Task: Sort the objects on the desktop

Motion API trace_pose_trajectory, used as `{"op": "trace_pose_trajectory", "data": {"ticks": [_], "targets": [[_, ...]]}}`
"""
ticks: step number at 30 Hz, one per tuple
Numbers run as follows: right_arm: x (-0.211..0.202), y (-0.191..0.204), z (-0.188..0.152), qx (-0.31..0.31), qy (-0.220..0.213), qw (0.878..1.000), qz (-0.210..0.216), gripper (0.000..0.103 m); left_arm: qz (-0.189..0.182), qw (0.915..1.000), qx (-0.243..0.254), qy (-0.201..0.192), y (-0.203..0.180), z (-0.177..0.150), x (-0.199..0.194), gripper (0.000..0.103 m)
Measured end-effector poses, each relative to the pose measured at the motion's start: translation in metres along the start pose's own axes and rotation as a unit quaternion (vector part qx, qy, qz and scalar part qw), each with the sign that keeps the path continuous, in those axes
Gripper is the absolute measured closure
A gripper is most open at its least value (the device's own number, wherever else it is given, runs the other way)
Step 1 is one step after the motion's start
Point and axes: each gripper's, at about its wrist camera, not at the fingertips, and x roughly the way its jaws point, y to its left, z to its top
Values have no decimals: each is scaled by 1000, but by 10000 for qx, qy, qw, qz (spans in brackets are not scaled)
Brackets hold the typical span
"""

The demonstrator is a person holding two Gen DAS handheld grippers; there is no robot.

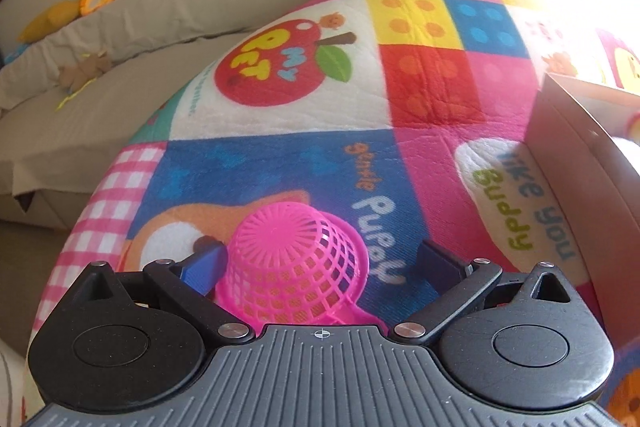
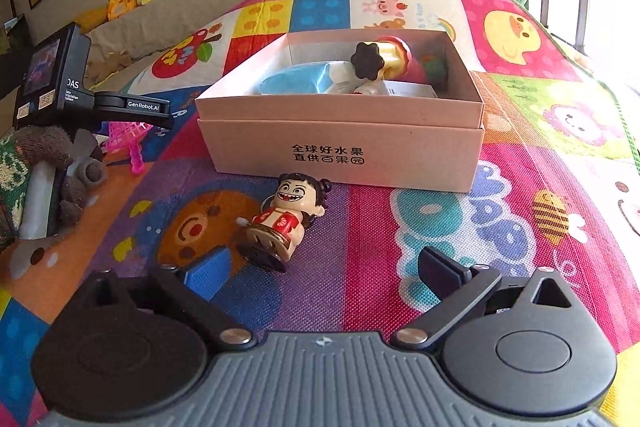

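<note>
Gaping wide, right gripper [image 2: 324, 269] empty beside figurine [image 2: 282, 223]; left gripper [image 1: 320, 263] wide around pink basket [image 1: 296, 263].

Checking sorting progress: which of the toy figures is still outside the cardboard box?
The dark-haired doll in the red outfit, lying on the mat in front of the box. The other figure already lies inside the box.

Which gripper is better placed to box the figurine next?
Right. The right gripper stands open just short of the figurine, box straight behind. The left gripper straddles the pink basket.
</note>
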Motion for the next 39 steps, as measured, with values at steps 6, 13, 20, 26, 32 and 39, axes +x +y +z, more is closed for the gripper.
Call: {"op": "trace_pose_trajectory", "data": {"ticks": [6,13,20,26,32,39], "targets": [[1,1,0,-25,17,10000,-21,3,-655,9940,861,-168,-20,-30,-41,0],[1,6,-1,-134,24,9998,-117,2,-1674,9778,1228,-297,-15,-83,-103,0],[1,5,-1,-122,36,9998,-118,1,-1232,9923,-12,-123,1,-60,-96,0],[-1,4,-1,-83,-36,9997,-211,0,-351,9960,-817,-112,7,-19,-53,0],[-2,2,0,-24,-51,9998,-175,0,88,9973,-729,-63,6,-4,-22,16],[-3,-2,1,79,-57,9999,-88,0,-291,9988,-401,-2,8,-14,-35,33]]}}
